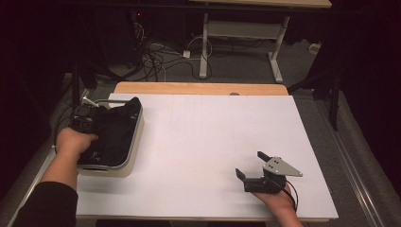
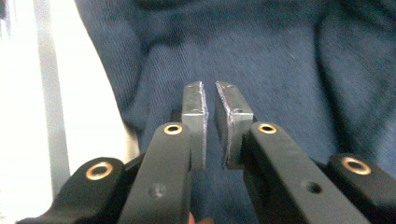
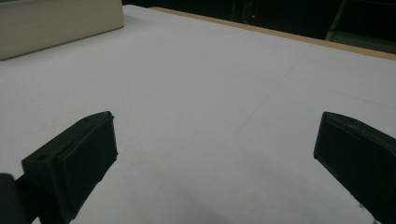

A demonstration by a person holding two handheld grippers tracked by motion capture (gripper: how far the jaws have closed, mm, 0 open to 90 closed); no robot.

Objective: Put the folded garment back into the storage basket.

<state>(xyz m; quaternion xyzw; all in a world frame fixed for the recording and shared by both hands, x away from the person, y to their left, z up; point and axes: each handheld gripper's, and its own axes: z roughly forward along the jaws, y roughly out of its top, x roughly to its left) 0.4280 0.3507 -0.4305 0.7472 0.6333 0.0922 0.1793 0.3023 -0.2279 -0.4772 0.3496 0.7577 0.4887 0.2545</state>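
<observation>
So the left gripper is seen right over the dark blue cloth, with its two jaws nearly together. Only a thin slit is left between the metal pads, and nothing is caught in that slit; the fabric lies just past the tips. In the high view the same gripper is held at the far left end of a cream tray, where the cloth is bunched up and piled inside, spilling a bit over the far rim. The tray is parked at the left edge of the white table sheet.

Over on the other side, the right gripper is kept low near the front right part of the sheet, well apart from the tray. Its jaws are spread wide, and only bare sheet is seen between them in the right gripper view, with a corner of the tray showing off at the upper left. Beyond the sheet a strip of wooden tabletop can be made out.
</observation>
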